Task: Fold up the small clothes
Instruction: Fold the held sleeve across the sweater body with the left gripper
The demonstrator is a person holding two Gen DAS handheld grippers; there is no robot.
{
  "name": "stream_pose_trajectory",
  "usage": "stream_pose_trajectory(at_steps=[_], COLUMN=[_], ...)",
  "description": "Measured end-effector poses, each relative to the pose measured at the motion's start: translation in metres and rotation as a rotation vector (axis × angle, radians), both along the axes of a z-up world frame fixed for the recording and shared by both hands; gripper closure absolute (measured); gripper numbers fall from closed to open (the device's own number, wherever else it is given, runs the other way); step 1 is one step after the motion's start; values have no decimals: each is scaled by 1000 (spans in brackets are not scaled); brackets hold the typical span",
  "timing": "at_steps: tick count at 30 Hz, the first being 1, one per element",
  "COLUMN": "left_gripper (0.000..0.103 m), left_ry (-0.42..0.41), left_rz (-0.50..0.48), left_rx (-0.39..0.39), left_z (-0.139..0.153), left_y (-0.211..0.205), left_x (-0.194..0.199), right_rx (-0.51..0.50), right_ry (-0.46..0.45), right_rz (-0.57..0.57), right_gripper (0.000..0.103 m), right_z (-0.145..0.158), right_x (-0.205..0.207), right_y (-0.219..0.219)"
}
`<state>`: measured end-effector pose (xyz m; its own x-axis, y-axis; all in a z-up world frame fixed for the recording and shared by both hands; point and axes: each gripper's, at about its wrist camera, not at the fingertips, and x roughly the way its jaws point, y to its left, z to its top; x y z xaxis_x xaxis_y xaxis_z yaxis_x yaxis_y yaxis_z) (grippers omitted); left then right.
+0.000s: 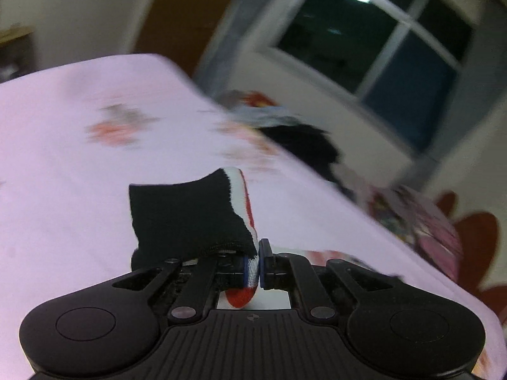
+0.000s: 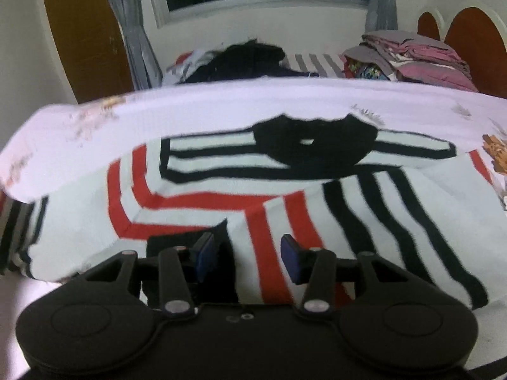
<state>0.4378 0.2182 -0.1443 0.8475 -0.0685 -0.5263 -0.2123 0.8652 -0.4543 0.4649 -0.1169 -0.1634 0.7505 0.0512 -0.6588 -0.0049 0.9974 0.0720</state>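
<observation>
Striped cloth is what I am working on: a small sweater (image 2: 285, 196) in white, red and black, lying spread on the bed (image 2: 206, 107) with its black collar toward the far edge. One fold looks begun, because a flap with red stripes lies turned over the middle. The rest is still open and flat, so I think most of the folding is left to do.

My left gripper (image 1: 252, 267) is pinched tight on a bit of the sweater's edge (image 1: 196, 215), the black band with white and red beside it, and that bit is lifted off the pink bed sheet (image 1: 79, 174). Nothing else is in those jaws.

My right gripper (image 2: 247, 256) hangs low over the near edge of the sweater with its blue pads (image 2: 290, 258) apart. The cloth lies under and between them, but they do not press on it.

Far away, near the far edge of the bed, a dark heap of clothes (image 2: 247, 57) waits. At the far right corner sits a folded stack (image 2: 408, 57).
</observation>
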Motion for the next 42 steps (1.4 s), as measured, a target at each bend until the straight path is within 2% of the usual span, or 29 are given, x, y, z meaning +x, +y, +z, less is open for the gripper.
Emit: stream_pose_trajectory(at_steps=[4,7,12,16,19,21,22,23,24,27,32,37,40,42], left_gripper=[97,97,97,97,94,65,33,20,19,19,19,19,20,20], left_ry=[-41,-46,26,122,152,155,146,125,95,90,94,127,157,169], left_rz=[-192,-321,-494,-557,-558,-553,-538,-516,-493,-479,-342,-212,-173,-177], left_rx=[17,33,108,188,212,225,232,240,257,271,304,372,386,426], left_z=[20,21,3,-11,-13,-10,-9,-8,-4,0,4,-5,-18,-29], left_y=[-80,-144,-240,-283,-289,-289,-286,-282,-277,-260,-207,-155,-136,-134], left_x=[20,32,42,38,30,24,19,12,4,-5,-24,-40,-45,-42], right_rx=[24,44,58,80,100,108,115,123,128,140,135,42,-51,-67], right_ry=[-31,-49,-48,-38,-41,-45,-48,-52,-55,-54,-48,-11,2,9], right_rz=[-20,-59,-127,-146,-132,-118,-110,-97,-81,-33,79,139,125,112], right_gripper=[57,56,56,55,47,46,46,44,43,42,38,36,41,48], right_z=[16,26,29,24,22,23,24,25,27,28,28,10,-1,-6], right_x=[-15,-28,-48,-58,-61,-62,-62,-61,-61,-58,-47,-28,-18,-11], right_y=[-25,-52,-100,-124,-131,-132,-132,-131,-129,-116,-76,-33,-19,-17])
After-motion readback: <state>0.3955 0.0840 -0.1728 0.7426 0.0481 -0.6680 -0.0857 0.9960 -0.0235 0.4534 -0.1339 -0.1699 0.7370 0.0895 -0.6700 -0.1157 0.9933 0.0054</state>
